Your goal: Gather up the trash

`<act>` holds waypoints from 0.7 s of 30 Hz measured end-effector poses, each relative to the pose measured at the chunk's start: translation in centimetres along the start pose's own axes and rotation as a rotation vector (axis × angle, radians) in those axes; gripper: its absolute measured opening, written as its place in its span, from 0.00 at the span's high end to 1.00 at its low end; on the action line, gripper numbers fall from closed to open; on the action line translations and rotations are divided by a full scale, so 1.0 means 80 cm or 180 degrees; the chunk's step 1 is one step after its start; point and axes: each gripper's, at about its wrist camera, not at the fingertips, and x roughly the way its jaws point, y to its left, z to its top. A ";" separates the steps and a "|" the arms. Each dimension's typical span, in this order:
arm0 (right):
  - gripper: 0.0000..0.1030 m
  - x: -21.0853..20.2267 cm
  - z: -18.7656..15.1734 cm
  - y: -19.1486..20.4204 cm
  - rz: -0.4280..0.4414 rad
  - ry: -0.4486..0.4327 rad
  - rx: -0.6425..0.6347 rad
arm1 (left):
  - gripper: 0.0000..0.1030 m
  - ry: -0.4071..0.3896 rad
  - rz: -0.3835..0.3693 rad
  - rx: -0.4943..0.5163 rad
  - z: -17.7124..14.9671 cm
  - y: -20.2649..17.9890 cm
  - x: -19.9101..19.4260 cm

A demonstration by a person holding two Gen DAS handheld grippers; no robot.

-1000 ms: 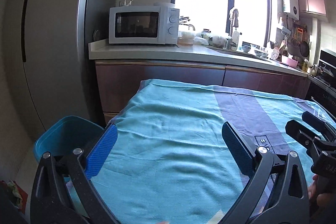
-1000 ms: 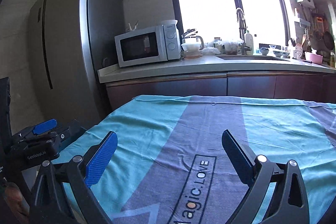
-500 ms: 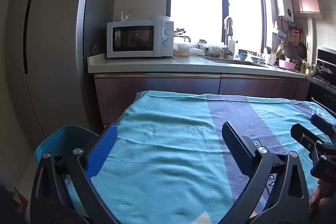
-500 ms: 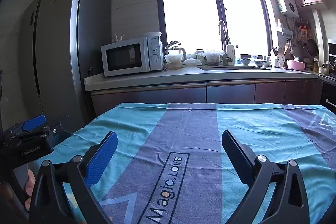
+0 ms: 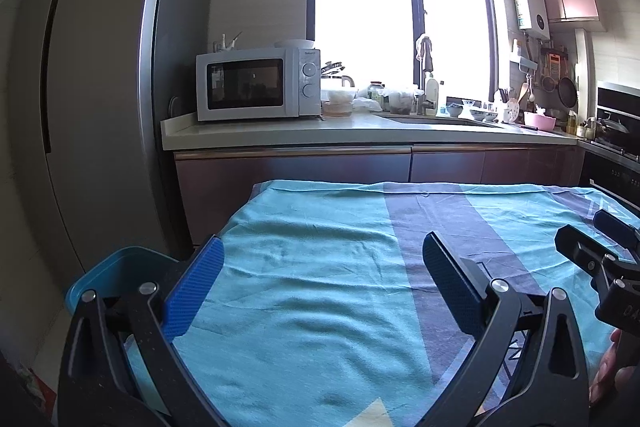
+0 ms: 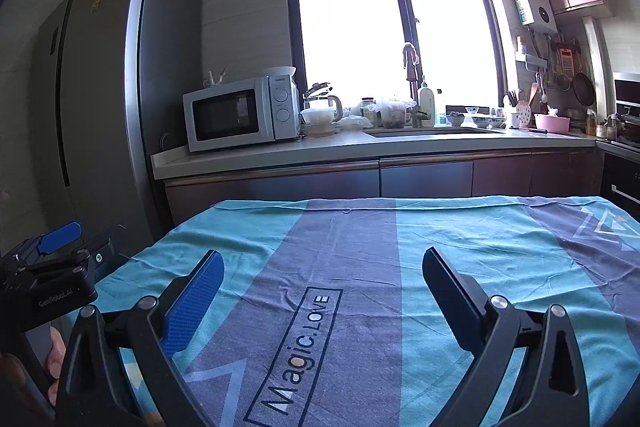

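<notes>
My left gripper (image 5: 322, 251) is open and empty, held above the left part of a table covered with a teal and purple cloth (image 5: 320, 287). A blue bin (image 5: 120, 267) stands on the floor just past the table's left edge, behind my left finger. My right gripper (image 6: 322, 259) is open and empty above the cloth (image 6: 360, 247) near its printed "Magic.LOVE" label (image 6: 298, 347). Each gripper shows at the edge of the other's view: the right one (image 5: 600, 259), the left one (image 6: 52, 259). No trash shows on the cloth.
A tall grey fridge (image 5: 92, 107) stands at the left. Behind the table runs a kitchen counter (image 5: 360, 131) with a white microwave (image 5: 256, 89), a sink, bottles and bowls. A stove and oven (image 5: 616, 147) are at the far right.
Both grippers have tilted up and risen, so the cloth sits lower in both views and more of the window and ceiling shows. Both stay open and empty.
</notes>
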 end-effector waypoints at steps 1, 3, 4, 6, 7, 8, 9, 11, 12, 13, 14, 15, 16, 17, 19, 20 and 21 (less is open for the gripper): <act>0.07 0.000 0.000 0.000 0.0001 -0.0001 0.0011 | 0.05 -0.0020 0.0008 0.0008 0.000 0.000 -0.001; 0.07 -0.001 -0.001 -0.001 0.0008 -0.0001 0.0026 | 0.05 -0.0048 0.0017 0.0017 0.001 -0.001 -0.004; 0.07 -0.001 -0.001 -0.002 0.0009 0.0001 0.0027 | 0.05 -0.0061 0.0021 0.0019 0.001 -0.001 -0.006; 0.07 -0.002 0.000 -0.002 0.0010 -0.0013 0.0019 | 0.05 -0.0077 0.0025 0.0025 0.002 -0.001 -0.007; 0.07 -0.002 0.000 -0.002 0.0007 -0.0016 0.0013 | 0.05 -0.0084 0.0026 0.0027 0.001 -0.002 -0.008; 0.07 -0.003 0.000 -0.002 0.0003 -0.0025 0.0013 | 0.05 -0.0092 0.0029 0.0031 0.001 -0.002 -0.009; 0.07 -0.003 0.001 -0.003 0.0007 -0.0036 0.0015 | 0.05 -0.0100 0.0037 0.0040 0.001 -0.003 -0.010; 0.07 -0.003 0.001 -0.003 0.0002 -0.0034 0.0016 | 0.05 -0.0116 0.0043 0.0053 0.001 -0.003 -0.011; 0.07 -0.003 0.001 -0.003 0.0002 -0.0034 0.0022 | 0.05 -0.0125 0.0046 0.0057 0.001 -0.004 -0.013; 0.07 -0.003 0.001 -0.003 0.0004 -0.0034 0.0029 | 0.05 -0.0131 0.0049 0.0059 0.002 -0.005 -0.013; 0.07 -0.004 0.000 -0.003 0.0004 -0.0034 0.0032 | 0.05 -0.0132 0.0047 0.0061 0.001 -0.004 -0.014; 0.07 -0.004 0.000 -0.003 0.0000 -0.0035 0.0031 | 0.05 -0.0131 0.0047 0.0062 0.001 -0.004 -0.013; 0.07 -0.004 0.000 -0.002 -0.0002 -0.0038 0.0031 | 0.05 -0.0131 0.0049 0.0061 0.001 -0.005 -0.013; 0.07 -0.003 0.000 -0.002 -0.0005 -0.0036 0.0033 | 0.05 -0.0131 0.0047 0.0062 0.001 -0.004 -0.013; 0.07 -0.003 0.000 -0.003 0.0000 -0.0039 0.0043 | 0.05 -0.0135 0.0055 0.0062 0.002 -0.005 -0.013; 0.07 -0.003 0.000 -0.004 0.0001 -0.0037 0.0046 | 0.05 -0.0139 0.0058 0.0062 0.002 -0.005 -0.014; 0.07 -0.003 0.000 -0.003 -0.0002 -0.0038 0.0044 | 0.05 -0.0142 0.0056 0.0056 0.002 -0.004 -0.014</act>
